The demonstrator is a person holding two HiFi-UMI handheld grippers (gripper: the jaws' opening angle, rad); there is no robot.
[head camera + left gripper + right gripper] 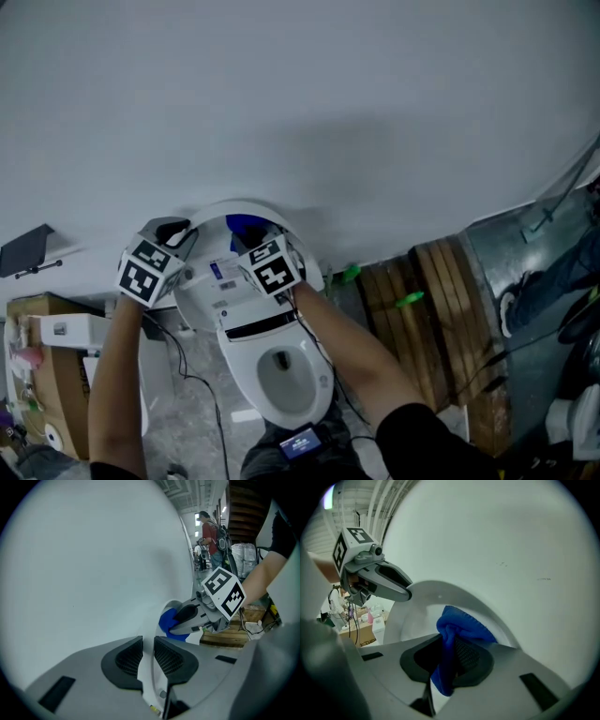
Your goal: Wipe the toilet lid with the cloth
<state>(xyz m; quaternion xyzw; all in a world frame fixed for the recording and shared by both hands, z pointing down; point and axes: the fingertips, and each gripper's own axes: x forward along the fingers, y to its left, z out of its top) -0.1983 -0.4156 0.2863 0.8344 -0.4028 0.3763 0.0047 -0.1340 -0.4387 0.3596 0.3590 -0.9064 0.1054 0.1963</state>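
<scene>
Toilet lid (208,292) raised against wall (300,94), rim nipped between left gripper (148,654) pads, jaws nearly together. Blue cloth (459,625) clamped tight in right gripper (447,663), bunched just ahead of its jaws against lid's upper part, across from left gripper's tip

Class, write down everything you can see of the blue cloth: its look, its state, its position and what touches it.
The blue cloth is a soft, fuzzy fabric that looks like microfibre, and it is bunched and folded rather than spread flat. The right gripper is shut on its middle, so a tail hangs below the jaws and a rounded wad bulges out past them. That wad appears to lie against the pale inner face of the raised toilet lid, near its top rim.
</scene>
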